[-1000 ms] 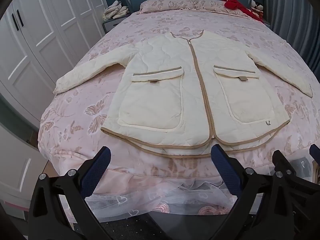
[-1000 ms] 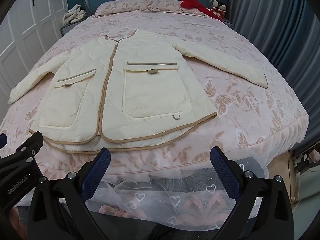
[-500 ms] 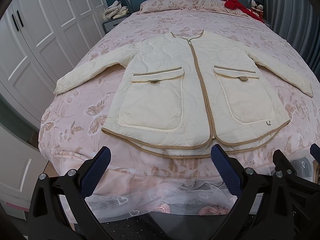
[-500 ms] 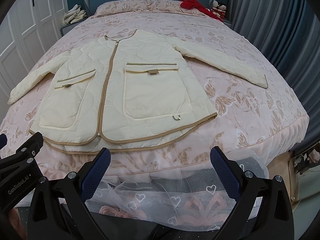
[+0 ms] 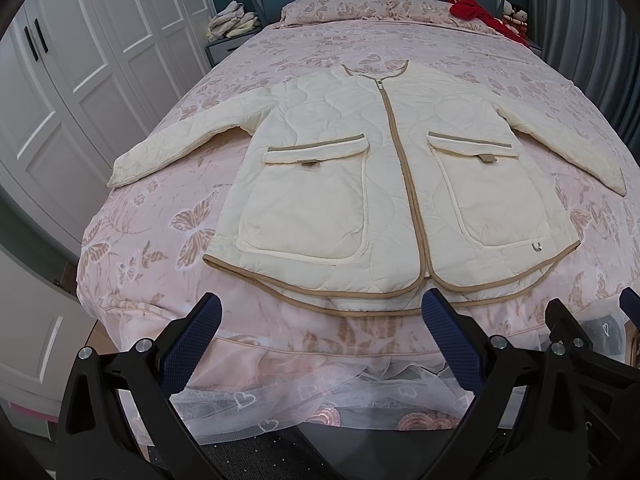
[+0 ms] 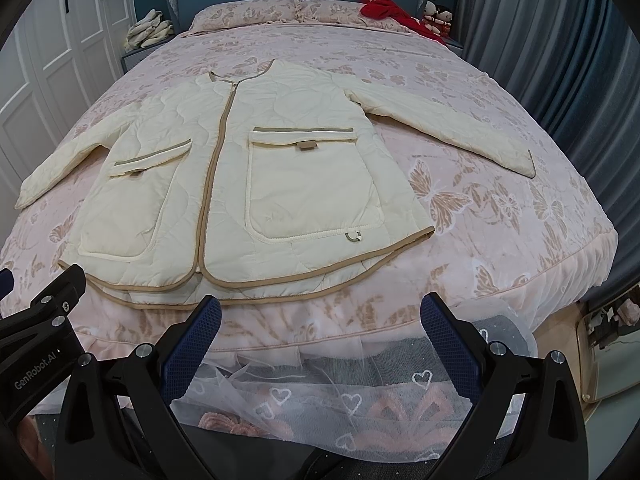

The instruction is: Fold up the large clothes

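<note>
— Ahead of both tongs, past the foot of the bed (image 5: 280, 340): cream quilted jacket (image 5: 384, 184) lies flat, zipped, sleeves spread L & R.
— Anything change vs a sec ago?
— Nope. Jacket same spot, tongs barely shift. Left gripper (image 5: 318, 322) jaws wide apart, nothing held; right gripper (image 6: 320, 322) likewise apart & empty.
— So no fold yet?
— None. Hem (image 6: 256, 300) sits just beyond the tips, not touched. Prob. the start; sleeves look like the first grab.

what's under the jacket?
The jacket lies flat, zipped, on the pink butterfly bedspread, which shows all around it. Anything between them is covered; no lump shows.
</note>
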The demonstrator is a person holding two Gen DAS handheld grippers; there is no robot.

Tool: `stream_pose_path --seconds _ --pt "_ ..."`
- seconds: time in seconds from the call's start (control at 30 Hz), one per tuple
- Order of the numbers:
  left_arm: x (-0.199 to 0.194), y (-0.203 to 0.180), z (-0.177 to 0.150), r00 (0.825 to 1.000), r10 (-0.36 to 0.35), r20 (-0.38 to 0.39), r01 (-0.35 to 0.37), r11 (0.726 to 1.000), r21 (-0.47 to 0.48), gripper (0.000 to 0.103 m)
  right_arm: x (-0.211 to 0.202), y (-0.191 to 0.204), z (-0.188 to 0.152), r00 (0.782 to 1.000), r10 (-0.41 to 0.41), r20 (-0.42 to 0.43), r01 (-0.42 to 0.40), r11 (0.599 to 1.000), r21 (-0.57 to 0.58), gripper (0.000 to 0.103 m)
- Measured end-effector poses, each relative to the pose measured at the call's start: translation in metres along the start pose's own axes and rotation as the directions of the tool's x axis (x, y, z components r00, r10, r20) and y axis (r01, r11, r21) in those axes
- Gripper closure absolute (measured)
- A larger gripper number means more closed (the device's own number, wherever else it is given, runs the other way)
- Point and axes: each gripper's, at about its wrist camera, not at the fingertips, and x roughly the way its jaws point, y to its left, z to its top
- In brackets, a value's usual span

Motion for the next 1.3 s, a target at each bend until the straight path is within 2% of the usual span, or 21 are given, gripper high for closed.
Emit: stream_pose_path --seconds 1.3 --pt "-0.007 0.002 0.009 1.0 0.0 0.005 0.0 1.0 -0.006 0.005 -0.004 0.003 0.005 1.0 -0.003 0.003 0.003 1.0 -0.003 0.005"
